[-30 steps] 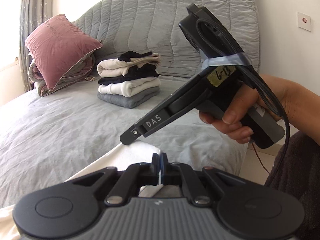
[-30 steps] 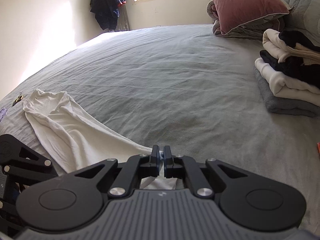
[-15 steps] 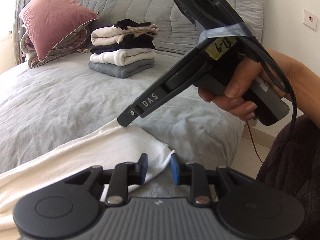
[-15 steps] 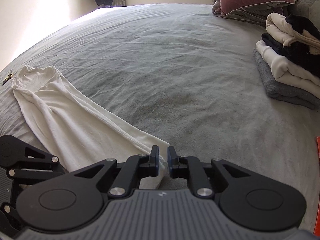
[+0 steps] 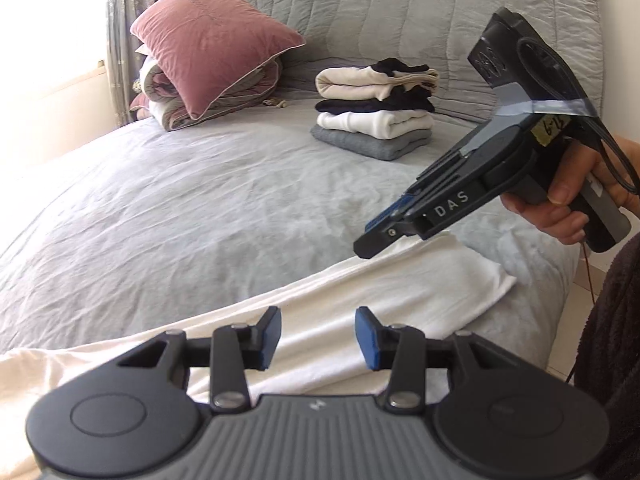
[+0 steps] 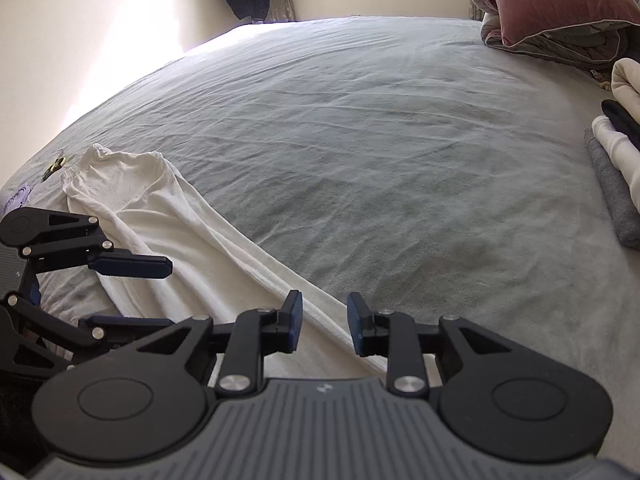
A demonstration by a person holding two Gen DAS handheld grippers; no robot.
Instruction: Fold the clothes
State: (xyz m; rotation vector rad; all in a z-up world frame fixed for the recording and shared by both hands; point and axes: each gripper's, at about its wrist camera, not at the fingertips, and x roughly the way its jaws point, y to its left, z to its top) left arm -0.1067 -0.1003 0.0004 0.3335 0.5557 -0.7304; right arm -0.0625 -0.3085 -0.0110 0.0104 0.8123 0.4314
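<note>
Left wrist view: both the left gripper and right gripper, jaws just opened, were held empty above white trousers laid on the bed.

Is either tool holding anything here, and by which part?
Nothing is held. The left tool and right tool have just been opening; both stand open over the white garment, pads clear.

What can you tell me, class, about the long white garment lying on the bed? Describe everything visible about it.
The white garment is a soft, knit-looking piece, folded lengthwise into a long narrow strip with a gathered band at its far end. It lies flat along the near edge of the grey bed, its squared end close to the bed's corner. The left gripper and right gripper have just been opening; both hover over it, pads apart, neither pinching the cloth.
</note>
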